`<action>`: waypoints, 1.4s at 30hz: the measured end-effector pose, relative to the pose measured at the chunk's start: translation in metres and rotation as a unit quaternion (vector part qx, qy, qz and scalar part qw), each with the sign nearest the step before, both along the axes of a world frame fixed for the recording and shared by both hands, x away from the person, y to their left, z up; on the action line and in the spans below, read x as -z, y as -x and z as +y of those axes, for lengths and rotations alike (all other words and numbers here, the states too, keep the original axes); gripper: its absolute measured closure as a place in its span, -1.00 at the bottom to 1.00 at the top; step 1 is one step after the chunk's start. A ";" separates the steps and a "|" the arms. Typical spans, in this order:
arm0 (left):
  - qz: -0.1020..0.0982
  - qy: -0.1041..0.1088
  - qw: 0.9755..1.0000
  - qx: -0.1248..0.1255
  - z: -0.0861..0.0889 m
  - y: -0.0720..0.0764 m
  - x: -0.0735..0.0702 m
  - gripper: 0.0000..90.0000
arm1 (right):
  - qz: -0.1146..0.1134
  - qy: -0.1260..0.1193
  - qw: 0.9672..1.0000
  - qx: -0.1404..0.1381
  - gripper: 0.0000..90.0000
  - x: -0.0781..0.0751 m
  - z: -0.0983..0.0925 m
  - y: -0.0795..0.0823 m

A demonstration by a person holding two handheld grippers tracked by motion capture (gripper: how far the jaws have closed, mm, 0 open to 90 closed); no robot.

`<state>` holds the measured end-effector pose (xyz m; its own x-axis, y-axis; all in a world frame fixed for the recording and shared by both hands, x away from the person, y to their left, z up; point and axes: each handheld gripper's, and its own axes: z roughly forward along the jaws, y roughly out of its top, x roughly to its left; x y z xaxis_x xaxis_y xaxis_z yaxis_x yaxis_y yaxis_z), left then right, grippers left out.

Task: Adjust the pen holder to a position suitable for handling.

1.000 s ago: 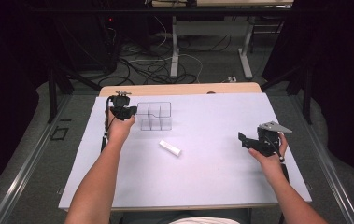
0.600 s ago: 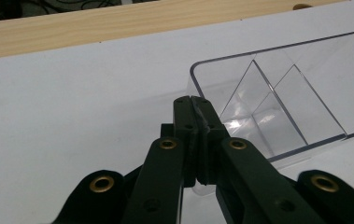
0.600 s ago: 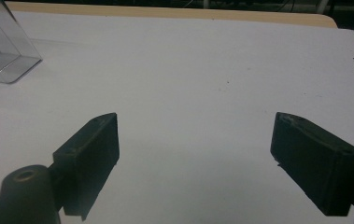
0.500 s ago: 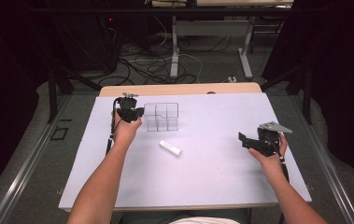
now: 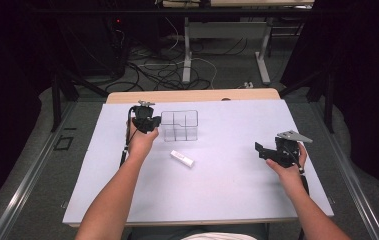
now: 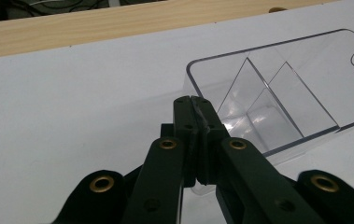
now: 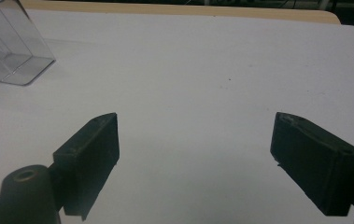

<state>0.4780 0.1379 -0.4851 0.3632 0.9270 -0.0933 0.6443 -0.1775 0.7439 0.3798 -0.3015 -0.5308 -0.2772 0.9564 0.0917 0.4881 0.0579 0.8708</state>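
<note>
Overhead camera first: left gripper [image 5: 149,122] sits at the left wall of a clear divided organizer [image 5: 179,125] near the far edge of a white table [image 5: 227,190]; a small white bar [image 5: 182,159] lies loose just in front, and the right gripper [image 5: 269,151] hovers well apart. Left gripper view: jaws pinched tight on the organizer's near rim. Right gripper view: jaws spread wide, empty. Judging by this, the organizer is gripped, but the bar is untouched.
</note>
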 end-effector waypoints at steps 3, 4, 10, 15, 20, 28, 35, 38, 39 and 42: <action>0.000 -0.001 1.000 0.005 -0.005 0.000 0.000 1.00 | 0.000 -0.002 1.000 0.000 -0.66 0.000 0.000 0.000; -0.002 0.000 1.000 0.005 -0.007 0.001 0.000 1.00 | -0.001 0.001 1.000 -0.001 -0.66 0.000 0.000 0.000; -0.005 0.001 1.000 0.011 -0.018 0.001 0.001 1.00 | 0.000 -0.001 1.000 -0.001 -0.66 0.000 0.000 0.000; -0.013 0.006 1.000 0.017 -0.031 0.002 0.002 1.00 | 0.001 0.002 1.000 -0.001 -0.66 0.001 -0.001 0.000; -0.012 0.008 1.000 0.020 -0.037 0.003 0.003 1.00 | 0.001 -0.001 1.000 0.000 -0.66 0.001 -0.001 -0.001; -0.008 0.015 1.000 0.014 -0.042 0.005 0.003 1.00 | 0.001 -0.002 1.000 -0.001 -0.66 0.001 -0.001 -0.001; 0.001 0.020 1.000 0.015 -0.041 0.006 0.002 1.00 | 0.002 -0.001 1.000 -0.001 -0.66 0.001 -0.001 -0.001; 0.006 0.031 0.999 0.026 -0.044 0.006 0.003 1.00 | 0.002 -0.001 1.000 -0.002 -0.67 0.002 -0.001 -0.001; 0.025 0.016 0.999 0.041 -0.051 0.006 0.008 0.98 | 0.003 -0.001 1.000 -0.002 -0.66 0.001 -0.001 -0.001; 0.032 -0.023 0.998 0.058 -0.059 0.007 0.015 0.89 | 0.002 0.000 1.000 -0.002 -0.66 0.001 -0.001 -0.001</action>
<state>0.4715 0.0793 -0.4996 0.4627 0.8830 -0.0791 0.6638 -0.2859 0.6911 0.3808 -0.3023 -0.5320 -0.2809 0.9552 0.0938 0.4913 0.0592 0.8690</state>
